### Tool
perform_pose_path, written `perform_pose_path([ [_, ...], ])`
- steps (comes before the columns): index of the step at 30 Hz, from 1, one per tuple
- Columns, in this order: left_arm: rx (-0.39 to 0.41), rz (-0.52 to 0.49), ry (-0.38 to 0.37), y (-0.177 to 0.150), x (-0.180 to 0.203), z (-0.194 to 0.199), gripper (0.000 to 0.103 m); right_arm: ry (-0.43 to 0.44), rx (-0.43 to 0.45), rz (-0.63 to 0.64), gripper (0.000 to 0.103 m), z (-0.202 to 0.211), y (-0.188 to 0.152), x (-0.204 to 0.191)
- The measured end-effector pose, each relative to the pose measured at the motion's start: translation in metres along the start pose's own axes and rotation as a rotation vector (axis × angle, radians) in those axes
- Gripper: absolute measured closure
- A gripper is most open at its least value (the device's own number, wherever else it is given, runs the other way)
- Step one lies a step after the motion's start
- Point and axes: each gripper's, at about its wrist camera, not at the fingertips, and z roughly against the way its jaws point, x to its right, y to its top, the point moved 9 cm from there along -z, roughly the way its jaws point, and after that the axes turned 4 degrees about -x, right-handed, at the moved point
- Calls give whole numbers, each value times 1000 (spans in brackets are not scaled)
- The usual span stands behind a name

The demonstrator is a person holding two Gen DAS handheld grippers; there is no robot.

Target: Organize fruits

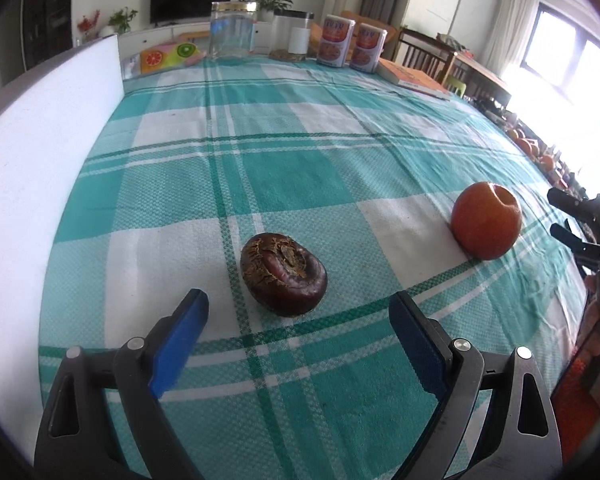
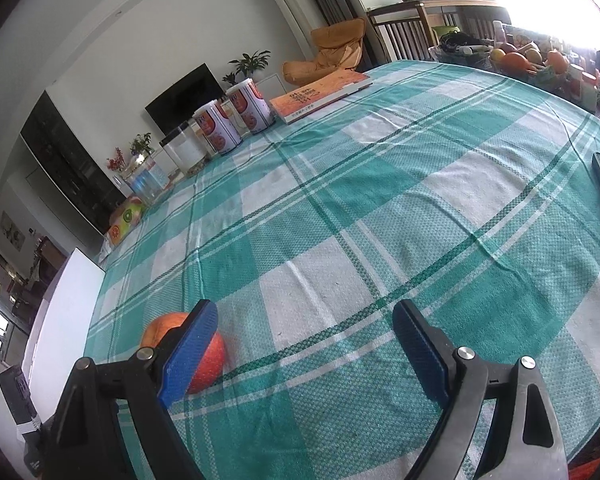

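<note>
The table is covered by a green-and-white checked cloth (image 1: 300, 152). Along its far edge stand a glass jar (image 1: 233, 30), a second clear container (image 1: 292, 32), two printed cans (image 1: 352, 42) and an orange book (image 1: 414, 78). A white board (image 1: 40, 152) borders the left side.

The left gripper (image 1: 298, 312) has its jaws spread wide and empty. A dark brown fruit (image 1: 283, 274) lies on the cloth just beyond them, its rough stem end tilted up toward the camera and its long axis running left to right. Nothing stands between the jaws and this fruit.

An orange-red fruit (image 1: 486, 220) sits well to the right, dimple facing up and right.

The right gripper (image 2: 304, 320) is likewise spread and empty; the orange-red fruit lies behind its left finger (image 2: 188, 352), outside the gap.
</note>
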Motion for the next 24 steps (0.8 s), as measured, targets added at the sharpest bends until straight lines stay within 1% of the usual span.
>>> perform_pose_path([
  [2,5,-9,16,4,-1,1,10,87,-24,39,14,-3,-3,-17],
  [4,1,-21,43,10,-1,-3,10,162,-83,130,14,-11,-14,-45],
  [5,-4,-24,63,12,0,-6,10,179,-99,192,14,-13,-22,-60],
  [8,-21,-38,98,13,2,-17,10,167,-117,399,13,-17,-45,-100],
  [10,-22,-54,120,13,3,-19,12,128,-136,476,11,-26,-56,-112],
  [11,-22,-58,126,14,3,-19,12,112,-145,488,11,-32,-59,-115],
  [12,-17,-54,128,15,3,-19,16,101,-152,479,11,-39,-59,-115],
  [13,-12,-47,123,15,2,-18,25,99,-159,455,11,-46,-57,-114],
  [14,-20,-42,122,15,1,-20,55,99,-169,428,11,-54,-56,-113],
  [15,-23,-44,137,16,-1,-20,55,95,-182,412,11,-61,-55,-112],
  [16,-26,-45,136,16,-1,-20,56,79,-197,407,13,-68,-56,-111],
  [17,-29,-44,133,16,-1,-19,56,39,-198,414,25,-72,-56,-108],
  [18,-35,-43,130,15,-2,-18,56,32,-198,414,32,-72,-56,-107],
  [20,-36,-25,109,14,-2,-10,56,65,-216,376,32,-69,-56,-104],
  [22,-23,12,69,14,-1,7,56,93,-223,339,32,-62,-59,-101],
  [24,-13,54,13,16,1,26,56,162,-238,275,32,-53,-62,-100],
])
